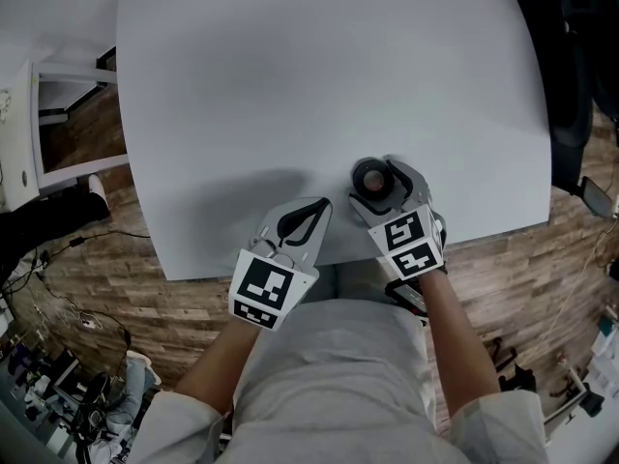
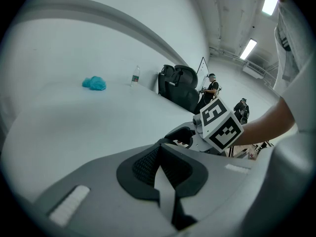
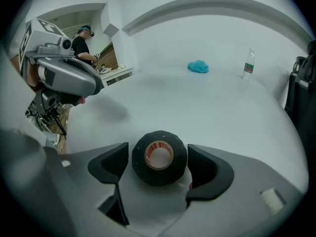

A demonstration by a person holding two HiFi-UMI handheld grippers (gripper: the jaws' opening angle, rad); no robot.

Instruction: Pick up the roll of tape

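A black roll of tape [image 1: 370, 176] with a tan core lies flat on the white table [image 1: 290, 85], close to its near edge. My right gripper [image 1: 379, 184] straddles it. In the right gripper view the roll of tape [image 3: 159, 157] sits between the two dark pads [image 3: 112, 163], with a thin gap on the left side and the right pad at its rim, so the right gripper [image 3: 158, 150] is open. My left gripper [image 1: 308, 213] rests to the left of the roll, its jaws together and holding nothing. From the left gripper view, the left gripper [image 2: 159, 145] points toward the right one.
A crumpled blue cloth [image 3: 198, 67] and a water bottle [image 3: 248, 64] stand at the table's far side. A black chair [image 2: 180, 85] is past the table's right edge. A white cabinet [image 1: 19, 133] stands left of the table, over wooden floor. People stand in the background.
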